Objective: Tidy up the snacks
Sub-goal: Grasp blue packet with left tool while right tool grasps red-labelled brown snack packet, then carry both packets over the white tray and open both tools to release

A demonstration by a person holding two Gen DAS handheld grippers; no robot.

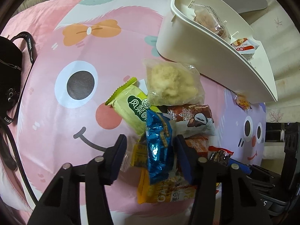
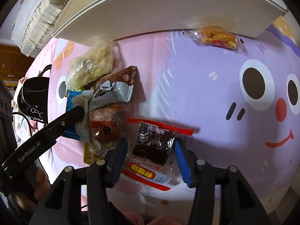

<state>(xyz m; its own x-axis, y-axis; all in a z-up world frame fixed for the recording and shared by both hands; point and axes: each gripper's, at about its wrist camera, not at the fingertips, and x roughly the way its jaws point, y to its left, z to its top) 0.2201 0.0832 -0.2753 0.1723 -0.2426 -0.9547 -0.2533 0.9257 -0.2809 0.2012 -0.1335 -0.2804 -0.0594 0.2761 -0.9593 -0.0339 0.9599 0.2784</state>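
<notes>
A pile of snack packets lies on the pink cartoon cloth (image 1: pixel 56 112). My left gripper (image 1: pixel 151 146) is open, its fingers on either side of a blue foil packet (image 1: pixel 159 150). Around it lie a green packet (image 1: pixel 129 108), a clear bag of pale puffs (image 1: pixel 172 84), a brown snowflake packet (image 1: pixel 191 118) and a yellow oat packet (image 1: pixel 165 189). My right gripper (image 2: pixel 150 148) is open around a red-edged packet of dark snacks (image 2: pixel 153 144). A white bin (image 1: pixel 187 43) at the back holds two packets.
A black bag (image 1: pixel 9 71) with straps lies at the left edge of the cloth. A small orange-and-red packet (image 2: pixel 215 35) lies under the bin's overhang. The left gripper's arm (image 2: pixel 43 136) shows at the left of the right wrist view.
</notes>
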